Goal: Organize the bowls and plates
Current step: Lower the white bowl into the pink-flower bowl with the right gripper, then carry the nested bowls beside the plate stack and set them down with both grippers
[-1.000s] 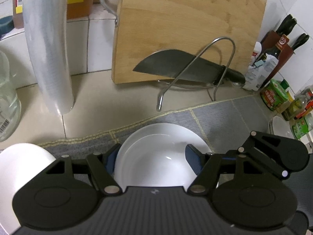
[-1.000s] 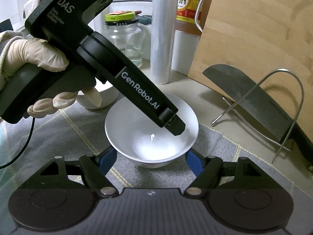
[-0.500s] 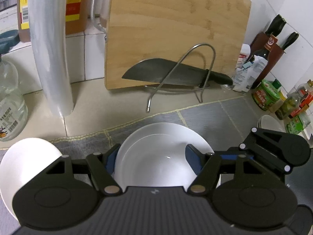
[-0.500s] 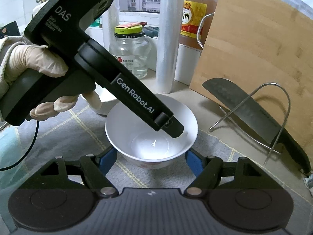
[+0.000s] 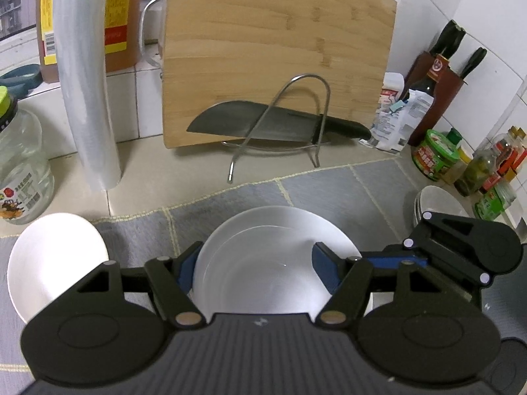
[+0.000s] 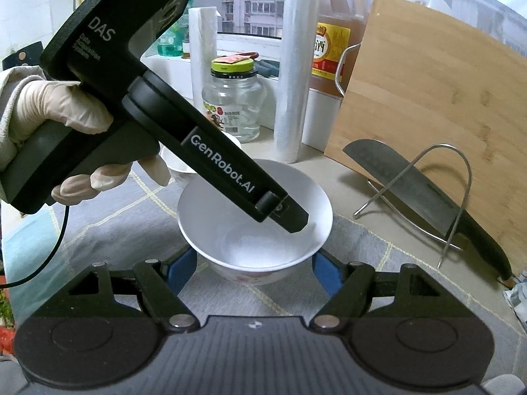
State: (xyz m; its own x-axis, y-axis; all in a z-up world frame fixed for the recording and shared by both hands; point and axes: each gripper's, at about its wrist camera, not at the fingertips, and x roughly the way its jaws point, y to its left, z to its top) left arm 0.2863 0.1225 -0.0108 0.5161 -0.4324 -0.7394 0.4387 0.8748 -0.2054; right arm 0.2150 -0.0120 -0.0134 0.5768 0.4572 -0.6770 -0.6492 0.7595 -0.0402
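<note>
A white bowl [image 5: 273, 263] sits between the blue pads of my left gripper [image 5: 255, 263], which is shut on it. In the right wrist view the same bowl [image 6: 253, 223] hangs a little above the checked cloth [image 6: 98, 230]. A gloved hand [image 6: 56, 112] holds the left gripper [image 6: 293, 223], with one finger reaching inside the bowl. My right gripper [image 6: 255, 270] has its pads against the bowl's lower wall on both sides. From the left wrist view the right gripper [image 5: 378, 259] comes in from the right. A second white bowl [image 5: 56, 256] rests on the cloth at the left.
A stack of white dishes [image 5: 438, 204] stands at the right by several sauce jars [image 5: 434, 158]. Behind are a wooden cutting board [image 5: 276, 52], a cleaver in a wire rack [image 5: 263, 125], a plastic-wrap roll [image 5: 85, 82], a glass jar [image 5: 19, 164] and a knife block [image 5: 441, 75].
Both grippers and the bowl between them have risen and drawn back from the wall. The dish stack and jars at the right have come into the left wrist view. Neither gripper's jaws changed.
</note>
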